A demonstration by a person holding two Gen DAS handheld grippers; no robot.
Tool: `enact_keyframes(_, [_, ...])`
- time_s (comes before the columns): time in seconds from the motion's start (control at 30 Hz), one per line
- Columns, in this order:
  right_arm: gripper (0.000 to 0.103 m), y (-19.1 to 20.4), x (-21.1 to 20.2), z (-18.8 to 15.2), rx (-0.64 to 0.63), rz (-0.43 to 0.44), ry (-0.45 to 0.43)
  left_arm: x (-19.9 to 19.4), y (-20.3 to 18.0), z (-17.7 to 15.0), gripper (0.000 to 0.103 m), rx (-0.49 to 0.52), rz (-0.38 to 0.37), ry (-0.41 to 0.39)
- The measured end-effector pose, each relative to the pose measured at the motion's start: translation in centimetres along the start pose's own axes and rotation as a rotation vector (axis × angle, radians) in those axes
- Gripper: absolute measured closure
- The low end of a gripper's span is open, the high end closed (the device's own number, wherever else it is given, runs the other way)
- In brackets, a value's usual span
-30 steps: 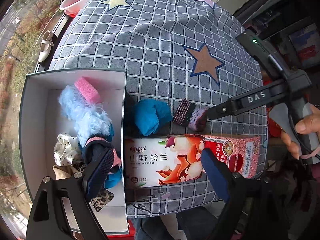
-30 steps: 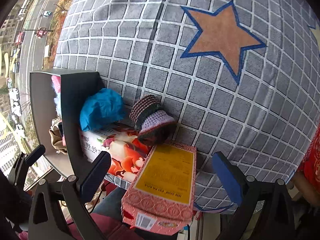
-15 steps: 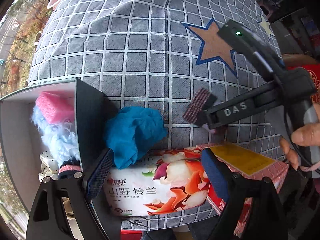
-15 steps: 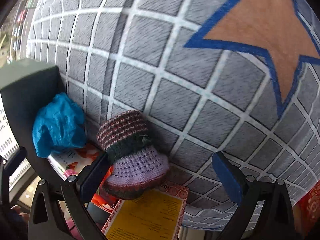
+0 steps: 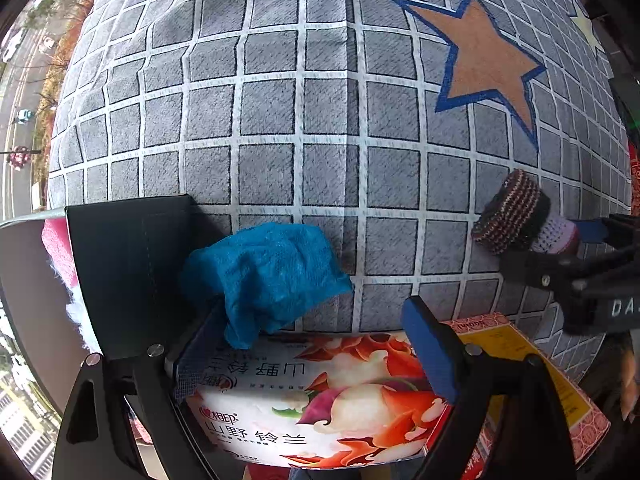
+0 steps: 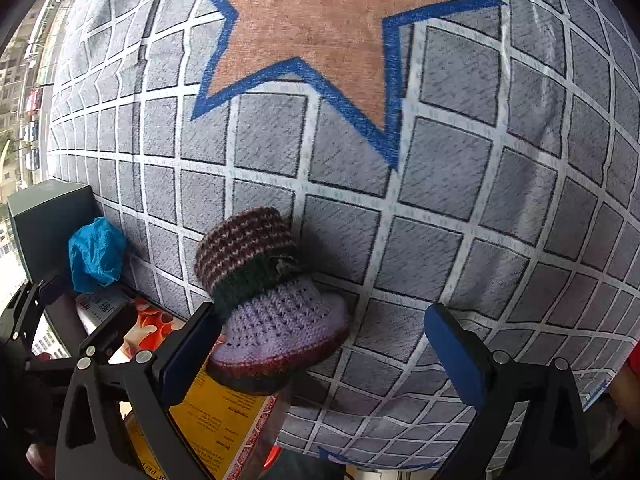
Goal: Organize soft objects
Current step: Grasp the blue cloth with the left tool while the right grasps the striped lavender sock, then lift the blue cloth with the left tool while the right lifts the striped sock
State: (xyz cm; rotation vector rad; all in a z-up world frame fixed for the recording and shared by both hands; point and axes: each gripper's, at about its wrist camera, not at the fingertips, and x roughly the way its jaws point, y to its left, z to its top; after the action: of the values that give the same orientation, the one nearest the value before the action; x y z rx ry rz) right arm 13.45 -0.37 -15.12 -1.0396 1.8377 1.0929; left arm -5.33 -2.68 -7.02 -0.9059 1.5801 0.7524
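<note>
Two soft things still lie out on my grey checked tablecloth [image 5: 280, 128]: a crumpled blue cloth [image 5: 268, 264] and a knitted bootie [image 6: 264, 300] with a striped brown cuff and a lilac foot. My dark box [image 5: 128, 264] stands at the left, its outer wall facing me; over its edge I can make out only a pink sponge [image 5: 56, 248] and a bit of white fluff [image 5: 76, 312] inside, the rest being hidden. The blue cloth sits just beside that wall, draped partly over the near end of a flowered tissue pack [image 5: 320, 408], which lies along the table's near edge with a red and yellow carton [image 5: 532, 364] next to it. My left gripper [image 5: 304, 344] points steeply down with its jaws spread wide, the left pad close by the blue cloth's lower edge and the right pad over the tissue pack; it grips nothing. My right gripper [image 6: 320, 340] also tilts down, jaws wide apart around the bootie: the left pad is at the bootie's foot, whether touching I cannot tell, and the right pad stands clear of it over the tablecloth. The bootie rests on the cloth below an orange star [image 6: 328, 36], its sole overlapping the carton's corner.
</note>
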Motion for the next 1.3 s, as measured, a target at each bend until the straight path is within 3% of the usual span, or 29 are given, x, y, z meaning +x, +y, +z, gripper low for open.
enact_keyframes(0.07, [0.001, 1.1, 0.5, -1.2, -0.032, 0.014, 0.003, -0.1, -0.3, 0.7, 0.012, 0.002, -0.01, 0.007])
enact_keyframes(0.17, [0.001, 2.2, 0.8, -1.5, -0.076, -0.032, -0.009, -0.2, -1.2, 1.2, 0.012, 0.015, -0.005, 0.012])
enact_keyframes(0.4, [0.001, 3.1, -1.0, -1.8, -0.098, -0.08, -0.141, 1.6, -3.7, 1.6, 0.012, 0.0, 0.006, 0.06])
enact_keyframes(0.43, [0.005, 3.2, -0.7, -2.0, -0.107, -0.083, -0.131, 1.9, -4.1, 1.5, 0.013, -0.006, 0.003, 0.063])
enact_keyframes(0.47, [0.018, 3.5, -0.4, -2.2, -0.112, -0.083, -0.127, 1.9, -4.1, 1.6, 0.016, -0.011, -0.003, 0.063])
enact_keyframes(0.5, [0.019, 3.5, -0.3, -2.5, -0.114, -0.09, -0.131, 1.7, -4.1, 1.6, 0.024, -0.016, -0.011, 0.055])
enact_keyframes(0.53, [0.028, 3.9, -0.5, -3.0, -0.118, -0.097, -0.147, 1.5, -3.9, 1.5, 0.03, -0.019, -0.018, 0.044])
enact_keyframes(0.57, [0.041, 4.1, -0.4, -3.8, -0.119, -0.095, -0.154, 1.2, -3.7, 1.6, 0.047, -0.018, -0.029, 0.031])
enact_keyframes(0.67, [0.045, 3.9, -1.1, -4.8, -0.092, -0.087, -0.177, 0.0, -3.3, 1.4, 0.089, -0.008, -0.106, -0.022])
enact_keyframes(0.7, [0.046, 3.6, -1.4, -5.3, -0.081, -0.085, -0.192, -0.5, -3.2, 1.2, 0.091, -0.01, -0.142, -0.042])
enact_keyframes(0.83, [0.048, 2.4, -3.1, -6.4, -0.017, -0.046, -0.252, -2.5, -3.1, 1.4, 0.092, 0.006, -0.169, -0.121])
enact_keyframes(1.07, [0.048, -1.6, -3.7, -11.3, 0.091, -0.018, -0.295, -2.9, -4.2, 2.5, 0.092, 0.016, -0.181, -0.126])
enact_keyframes(1.3, [0.048, -5.8, -5.6, -17.8, 0.172, 0.045, -0.343, -7.9, -11.3, 2.7, 0.092, 0.156, -0.148, -0.254])
